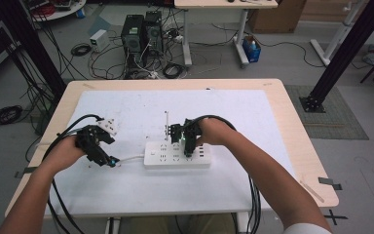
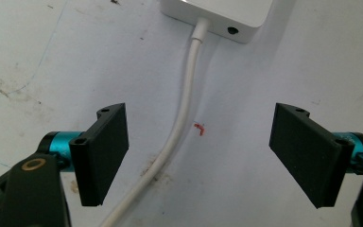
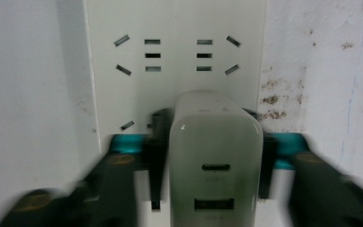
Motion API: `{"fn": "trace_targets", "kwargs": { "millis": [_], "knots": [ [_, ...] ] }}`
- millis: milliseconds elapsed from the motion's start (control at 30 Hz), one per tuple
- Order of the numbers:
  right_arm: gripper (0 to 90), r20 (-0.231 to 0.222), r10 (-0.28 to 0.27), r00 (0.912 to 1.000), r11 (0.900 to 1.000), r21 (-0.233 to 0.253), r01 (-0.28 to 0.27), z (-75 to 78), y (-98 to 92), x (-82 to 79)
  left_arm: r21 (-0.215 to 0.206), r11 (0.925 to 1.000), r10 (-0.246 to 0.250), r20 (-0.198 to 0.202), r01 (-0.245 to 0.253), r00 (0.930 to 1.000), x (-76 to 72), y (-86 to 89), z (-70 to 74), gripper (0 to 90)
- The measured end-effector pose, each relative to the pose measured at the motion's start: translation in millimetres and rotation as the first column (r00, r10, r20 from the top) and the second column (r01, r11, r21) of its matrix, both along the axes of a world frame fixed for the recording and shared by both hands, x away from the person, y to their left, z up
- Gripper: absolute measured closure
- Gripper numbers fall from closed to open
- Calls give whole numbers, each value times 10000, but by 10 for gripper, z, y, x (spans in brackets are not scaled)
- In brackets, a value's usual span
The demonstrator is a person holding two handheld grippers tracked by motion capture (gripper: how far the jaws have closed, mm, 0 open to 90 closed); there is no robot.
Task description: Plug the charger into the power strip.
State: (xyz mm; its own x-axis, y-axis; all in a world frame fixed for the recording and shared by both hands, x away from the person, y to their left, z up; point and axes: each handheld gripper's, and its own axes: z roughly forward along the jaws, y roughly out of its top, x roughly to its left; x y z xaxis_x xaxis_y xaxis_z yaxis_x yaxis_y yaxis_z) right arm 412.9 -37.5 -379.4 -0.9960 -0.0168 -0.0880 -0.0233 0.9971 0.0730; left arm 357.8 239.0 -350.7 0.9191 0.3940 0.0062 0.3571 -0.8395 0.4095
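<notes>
Glossy rounded white charger (image 3: 215, 161) clamped in right hand-held gripper (image 3: 212, 156); left hand-held gripper (image 2: 198, 156) agape.

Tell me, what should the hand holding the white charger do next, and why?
Probably press straight down. The right gripper has its fingers shut on the white boxy plastic USB charger, just over the white rectangular power strip; whether its prongs are seated is hidden. The left gripper is open over the white cable.
</notes>
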Motion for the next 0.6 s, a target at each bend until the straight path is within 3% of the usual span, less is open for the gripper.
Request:
{"fn": "trace_targets", "kwargs": {
  "millis": [100,233,300,333,500,533,600],
  "knots": [
    [229,-343,-766,9965,9941,748,790,82,-53,31,27,10000,-35,32,35,10000,-3,7,4,206],
    [215,-382,-1707,9846,9725,1541,1746,262,-227,99,-16,10000,13,28,-13,10000,9,2,2,206],
    [120,-287,-2345,9717,9543,1839,2357,336,-351,129,0,10000,-52,7,52,10000,15,-14,-2,206],
    [115,-111,-2660,9639,9441,1989,2628,362,-422,148,-22,10000,-61,11,61,10000,17,-24,-7,206],
    [115,-103,-3826,9239,8892,2673,3712,436,-794,139,-105,9999,-44,32,45,10000,37,-35,-3,207],
    [115,-145,-4121,9110,8741,2759,3998,445,-882,125,-89,9999,-49,46,50,10000,40,-35,0,206],
    [115,-277,-4391,8980,8571,2870,4279,467,-1010,89,-171,9999,0,46,1,10000,34,-43,-2,206]
  ]
}}
